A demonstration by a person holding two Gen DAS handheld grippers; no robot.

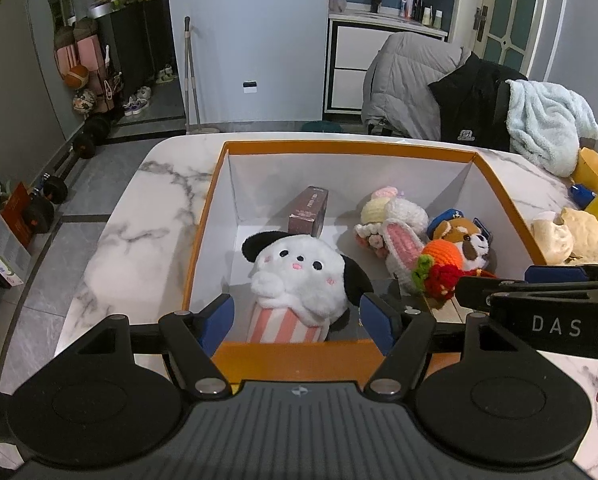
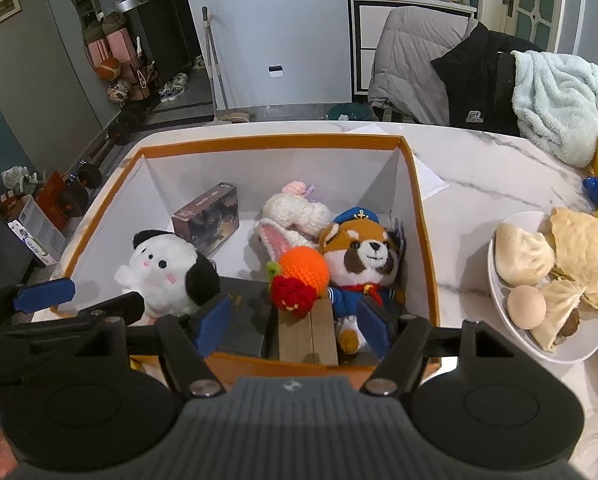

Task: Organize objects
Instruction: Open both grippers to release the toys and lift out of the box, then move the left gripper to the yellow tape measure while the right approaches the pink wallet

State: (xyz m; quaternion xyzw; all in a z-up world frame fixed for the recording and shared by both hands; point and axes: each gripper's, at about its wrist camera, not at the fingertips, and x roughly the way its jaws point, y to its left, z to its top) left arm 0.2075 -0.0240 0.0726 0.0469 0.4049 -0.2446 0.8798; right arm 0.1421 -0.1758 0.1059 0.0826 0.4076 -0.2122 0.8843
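Both grippers pitched steeply down over the near edge of the orange box [image 1: 207, 216] on the marble table [image 1: 151, 208]. Left gripper [image 1: 295, 318] jaws wide apart, nothing gripped; the white dog plush [image 1: 299, 276] sits below and between the fingers, pads clear of it. Right gripper [image 2: 295, 322] jaws parted about halfway, nothing pinched; it hangs over the flat boxes [image 2: 307, 332] at the box's near wall.

Count inside the orange box:
- plush toys: 2, the white dog plush near-left and a red panda plush [image 2: 363, 256] in a sailor cap near-right
- crochet items: 1 bunny [image 2: 295, 216] mid-far, 1 orange fruit [image 2: 305, 270] just in front of it, 1 red flower [image 2: 291, 294] touching the fruit
- dark printed carton [image 2: 209, 218]: 1, far-left

Outside, right: 1 white plate [image 2: 571, 340] with buns, flatbread and 1 egg [image 2: 526, 306].
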